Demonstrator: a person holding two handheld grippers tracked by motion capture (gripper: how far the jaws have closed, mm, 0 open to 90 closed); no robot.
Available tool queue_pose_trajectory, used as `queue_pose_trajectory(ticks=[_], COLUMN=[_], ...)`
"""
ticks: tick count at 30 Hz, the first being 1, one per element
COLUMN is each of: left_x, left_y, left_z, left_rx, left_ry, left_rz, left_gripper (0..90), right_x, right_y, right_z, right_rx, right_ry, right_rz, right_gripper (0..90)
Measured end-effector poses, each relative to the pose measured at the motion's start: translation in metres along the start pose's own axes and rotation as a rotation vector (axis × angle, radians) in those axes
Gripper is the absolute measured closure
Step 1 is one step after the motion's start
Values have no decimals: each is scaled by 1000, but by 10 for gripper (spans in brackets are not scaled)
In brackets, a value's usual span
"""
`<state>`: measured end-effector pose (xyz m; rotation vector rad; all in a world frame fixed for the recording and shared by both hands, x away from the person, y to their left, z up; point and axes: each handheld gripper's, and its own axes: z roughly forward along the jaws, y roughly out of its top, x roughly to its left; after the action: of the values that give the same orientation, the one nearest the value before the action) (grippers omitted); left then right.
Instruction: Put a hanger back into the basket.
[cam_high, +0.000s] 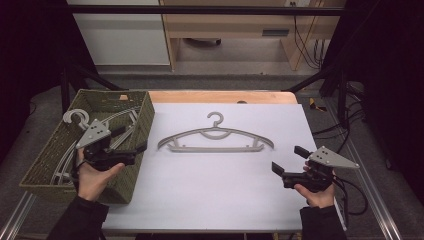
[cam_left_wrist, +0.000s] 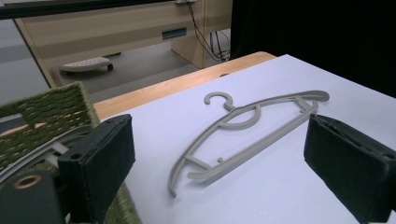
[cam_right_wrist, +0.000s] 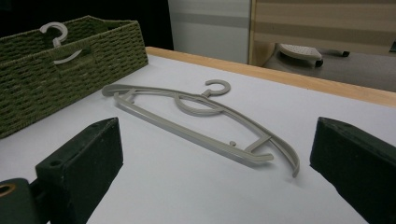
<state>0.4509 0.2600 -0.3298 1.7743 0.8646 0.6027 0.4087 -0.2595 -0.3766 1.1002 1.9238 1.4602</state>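
A grey plastic hanger (cam_high: 215, 131) lies flat in the middle of the white table top, hook pointing to the far side. My left gripper (cam_high: 132, 140) hovers open over the right edge of a green woven basket (cam_high: 137, 167), nothing between its jaws. In the left gripper view the hanger (cam_left_wrist: 254, 147) lies ahead between the open jaws of that gripper (cam_left_wrist: 217, 140). My right gripper (cam_high: 288, 159) is open near the table's right edge, pointing left at the hanger (cam_right_wrist: 187, 132), which lies beyond its jaws (cam_right_wrist: 217, 140).
The basket holds more grey hangers (cam_high: 80, 117), one hook sticking above the rim (cam_right_wrist: 53, 30). A wooden strip (cam_high: 220, 96) edges the table's far side. Beyond it stand a desk and cables on the floor.
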Motion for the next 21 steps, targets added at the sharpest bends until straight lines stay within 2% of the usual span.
queue_pose_trajectory(ticks=[7,8,9,14,15,18,19,21], left_x=[-21,-25,-25,-32,-32,-34,-36,-37], left_y=[2,3,3,-2,-2,-7,-11,-13], left_z=[35,45,45,79,79,94,105,110], left_rx=[40,56,56,119,119,146,170,184], left_ry=[-44,-54,-54,-91,-91,-106,-118,-123], left_rz=[25,27,27,31,31,32,41,45], left_gripper=[102,104,107,144,155,173,188,196], right_x=[0,1,1,0,0,1,1,1], right_y=[0,0,0,0,0,0,0,0], right_z=[0,0,1,0,0,0,0,0], right_rx=[0,2,3,-1,-1,-2,-1,-1], right_ry=[4,4,4,9,9,9,11,12], right_rz=[-1,-2,-3,-2,-2,-4,-4,-5], right_gripper=[27,27,26,27,27,27,27,27])
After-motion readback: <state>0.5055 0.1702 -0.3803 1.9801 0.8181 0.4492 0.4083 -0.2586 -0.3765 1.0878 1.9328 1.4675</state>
